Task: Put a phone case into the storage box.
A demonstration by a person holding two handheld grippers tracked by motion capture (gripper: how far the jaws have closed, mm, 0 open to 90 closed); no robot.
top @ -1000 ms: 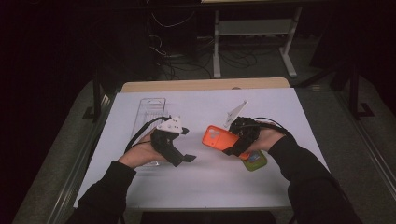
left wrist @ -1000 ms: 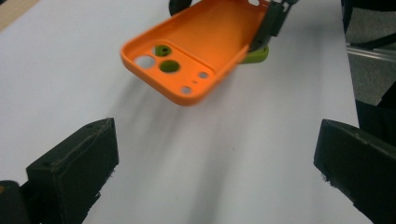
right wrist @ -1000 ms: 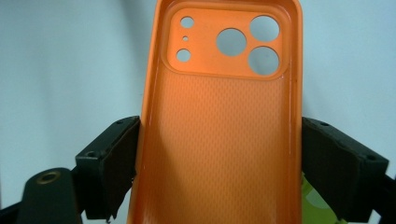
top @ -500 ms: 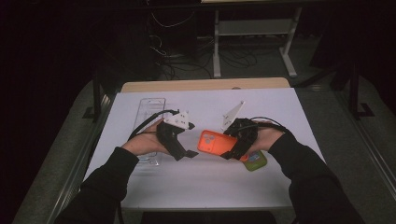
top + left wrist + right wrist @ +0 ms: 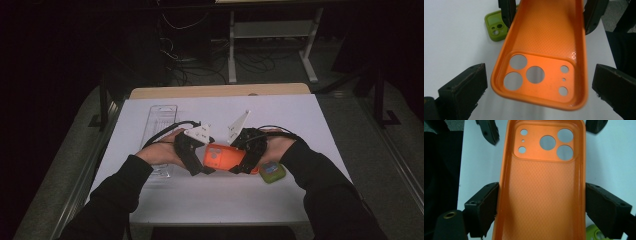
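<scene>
An orange phone case (image 5: 222, 157) hangs above the white table between my two hands. My right gripper (image 5: 541, 205) is shut on its long sides, pads pressing both edges, as also seen in the high view (image 5: 243, 161). The case's camera-hole end (image 5: 536, 75) reaches between the jaws of my left gripper (image 5: 539, 85), which stands open with a gap on each side. In the high view the left gripper (image 5: 201, 162) meets the case from the left. A green phone case (image 5: 271, 172) lies on the table beside the right hand, seen again behind the orange case (image 5: 496, 27).
A clear plastic tray (image 5: 162, 117) lies at the back left of the white table sheet (image 5: 300, 115), behind the left hand. Cables trail from both grippers. Dark floor and a white stand lie beyond the table's far edge.
The right gripper has carried the orange case leftward. The case's camera end now sits between the left gripper's open jaws. The left hand has barely moved.
</scene>
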